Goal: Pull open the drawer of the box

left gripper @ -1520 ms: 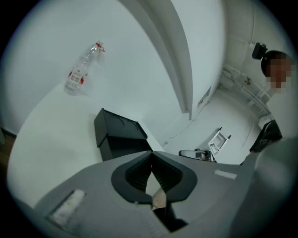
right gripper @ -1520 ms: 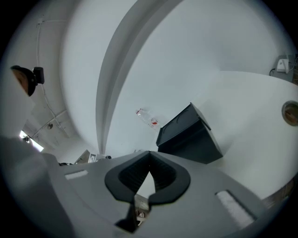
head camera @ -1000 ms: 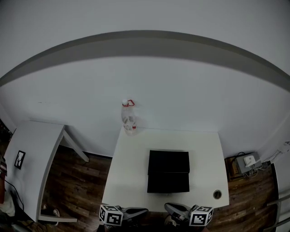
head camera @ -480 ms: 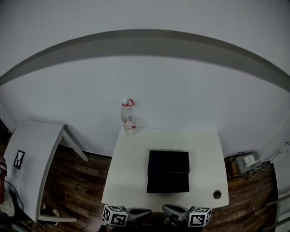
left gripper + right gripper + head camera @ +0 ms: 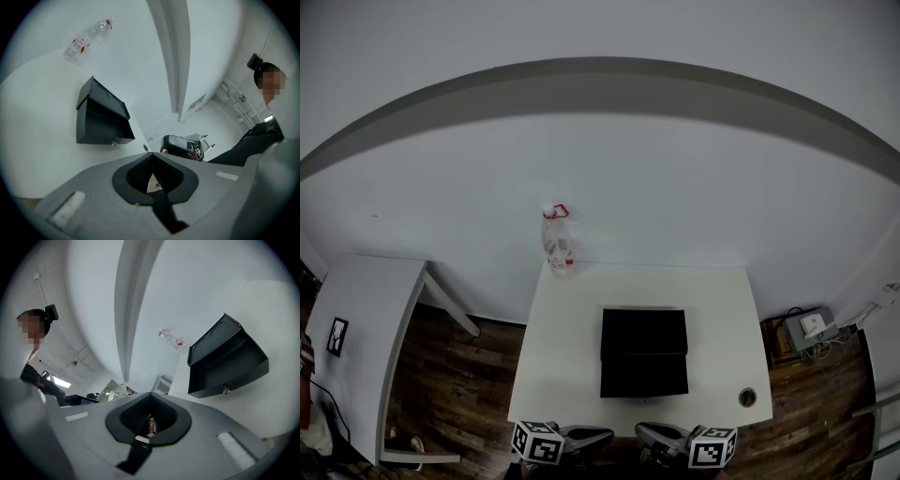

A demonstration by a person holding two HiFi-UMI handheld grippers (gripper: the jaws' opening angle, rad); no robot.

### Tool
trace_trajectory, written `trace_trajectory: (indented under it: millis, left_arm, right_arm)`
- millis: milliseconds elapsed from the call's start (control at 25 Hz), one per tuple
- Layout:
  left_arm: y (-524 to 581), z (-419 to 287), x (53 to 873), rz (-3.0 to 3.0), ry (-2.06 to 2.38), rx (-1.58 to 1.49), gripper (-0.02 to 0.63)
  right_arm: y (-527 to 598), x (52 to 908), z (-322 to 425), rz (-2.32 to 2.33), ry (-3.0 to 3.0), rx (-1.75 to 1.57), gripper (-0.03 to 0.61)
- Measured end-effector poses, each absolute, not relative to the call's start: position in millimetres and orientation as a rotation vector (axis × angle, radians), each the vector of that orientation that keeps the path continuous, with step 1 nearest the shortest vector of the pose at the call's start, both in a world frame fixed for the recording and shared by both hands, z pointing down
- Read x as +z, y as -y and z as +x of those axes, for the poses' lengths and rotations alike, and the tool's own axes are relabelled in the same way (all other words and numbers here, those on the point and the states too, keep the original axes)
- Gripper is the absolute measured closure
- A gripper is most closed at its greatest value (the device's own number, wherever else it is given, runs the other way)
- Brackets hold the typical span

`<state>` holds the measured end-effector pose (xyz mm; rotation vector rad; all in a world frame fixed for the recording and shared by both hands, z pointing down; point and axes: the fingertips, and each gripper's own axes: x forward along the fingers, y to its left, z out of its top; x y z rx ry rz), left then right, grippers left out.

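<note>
Barely shifted since earlier, left gripper (image 5: 598, 437) and right gripper (image 5: 649, 434) hover near-level at table's (image 5: 567, 356) near edge, jaws closed on nothing, black box (image 5: 644, 335) drawer (image 5: 644, 376) shut.

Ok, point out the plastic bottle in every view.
Head view: the bottle stands at the far left corner of the table, beyond the black box.
Left gripper view: bottle at upper left, above the box.
Right gripper view: bottle near centre, just left of the box.
Shared landmark: the black box.
</note>
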<state>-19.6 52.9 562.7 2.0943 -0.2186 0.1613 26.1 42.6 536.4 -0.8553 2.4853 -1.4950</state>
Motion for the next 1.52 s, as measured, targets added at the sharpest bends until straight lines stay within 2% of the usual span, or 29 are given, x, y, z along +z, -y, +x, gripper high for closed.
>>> trace_trajectory:
  millis: [1520]
  left_arm:
    - [-51.1,-10.2,557.5,2.102,0.18,0.171,0.609]
  right_arm:
    - [-38.8,536.2,29.4,-0.894,-2.494,-1.487,0.574]
